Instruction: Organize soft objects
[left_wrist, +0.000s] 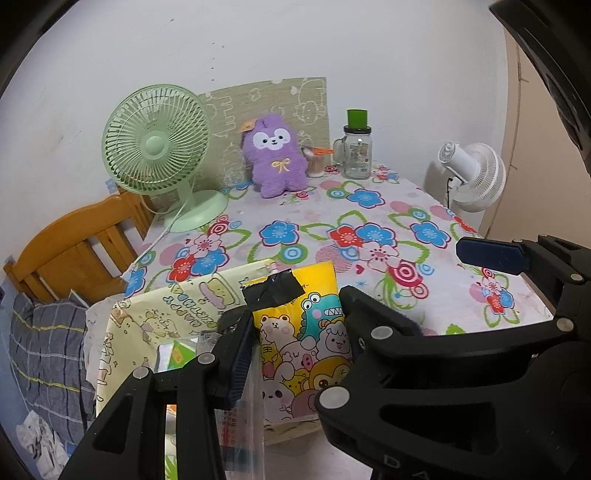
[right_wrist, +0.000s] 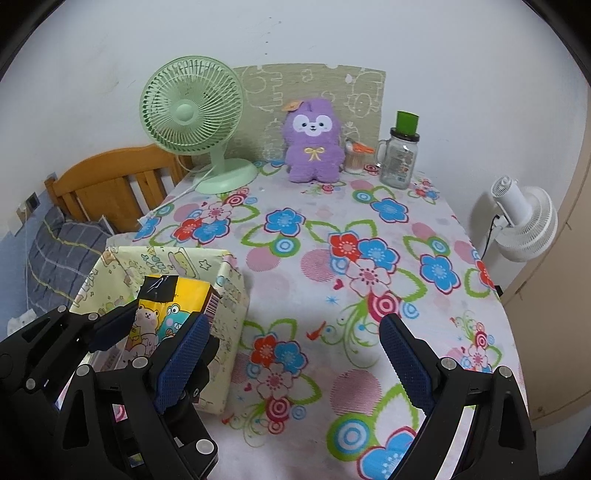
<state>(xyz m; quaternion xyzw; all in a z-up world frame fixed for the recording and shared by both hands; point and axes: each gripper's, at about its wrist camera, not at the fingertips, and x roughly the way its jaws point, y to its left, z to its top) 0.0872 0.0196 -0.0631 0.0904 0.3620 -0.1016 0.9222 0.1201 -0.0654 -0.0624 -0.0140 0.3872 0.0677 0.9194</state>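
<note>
1. The yellow cartoon-printed soft tissue pack (left_wrist: 303, 332), patched at its top with black tape, sits between the jaws of my left gripper (left_wrist: 295, 328), which pinch it narrowly by its two sides.
2. It hangs over the open pale-yellow patterned fabric storage box (right_wrist: 225, 295) at the near left corner of the counter (right_wrist: 369, 258), partly inside its mouth.
3. I judge the pack light and squashy with a slick plastic wrap, so a side pinch low on its body should hold better than one at the taped top, which could peel or slip.
4. My right gripper (right_wrist: 295, 362) hovers just beside it over the flowered cloth, jaws wide and empty.
5. Far back, a purple plush rabbit toy (right_wrist: 312, 142) leans upright against the wall, between a green desk fan (right_wrist: 192, 114) and a glass jar mug with a green lid (right_wrist: 400, 155).
</note>
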